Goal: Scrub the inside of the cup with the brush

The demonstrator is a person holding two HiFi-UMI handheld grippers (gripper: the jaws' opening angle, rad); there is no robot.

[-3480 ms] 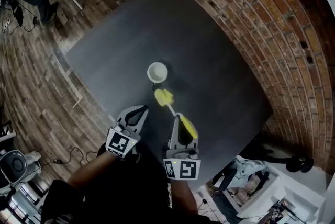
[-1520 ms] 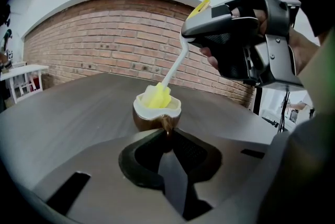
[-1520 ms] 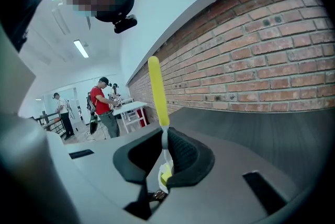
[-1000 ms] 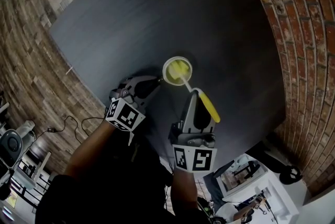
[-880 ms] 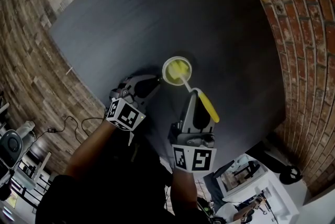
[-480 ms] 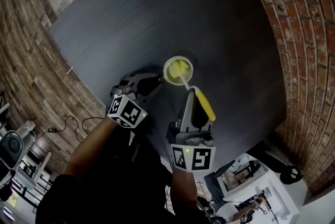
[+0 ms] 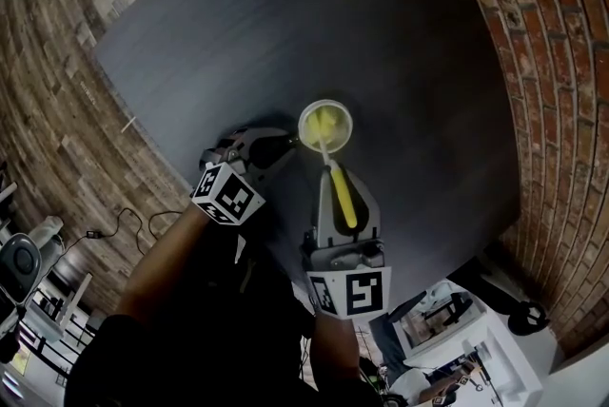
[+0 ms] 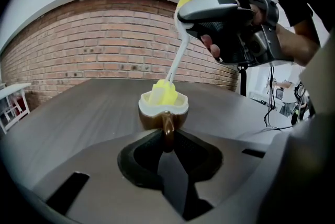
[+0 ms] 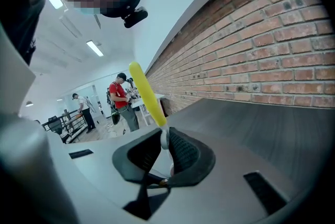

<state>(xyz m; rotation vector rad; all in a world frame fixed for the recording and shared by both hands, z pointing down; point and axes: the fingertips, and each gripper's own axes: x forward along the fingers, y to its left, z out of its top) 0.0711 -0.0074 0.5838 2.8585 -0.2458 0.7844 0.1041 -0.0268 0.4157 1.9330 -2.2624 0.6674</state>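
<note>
A small cup [image 7: 326, 126], cream inside and brown outside [image 8: 163, 109], stands on the dark table [image 7: 409, 63]. My left gripper [image 7: 285, 144] is shut on the cup's brown handle [image 8: 167, 131], which sits pinched between the jaws. The brush's yellow sponge head [image 8: 163, 93] is inside the cup [image 7: 325, 121]. Its white stem [image 8: 178, 55] rises to my right gripper [image 7: 333, 175], which is shut on the brush just below the yellow handle [image 9: 146, 93]. In the left gripper view the right gripper [image 8: 230, 19] hangs above and right of the cup.
A brick wall [image 7: 561, 110] runs along the table's far and right sides. The table's left edge drops to a wooden floor [image 7: 57, 110]. People stand by a white table [image 9: 118, 102] far off in the right gripper view.
The right gripper has shifted left, and the brush's yellow handle has swung from leaning right to lying along the gripper. The sponge head stays in the cup. Cup and left gripper have kept still.
</note>
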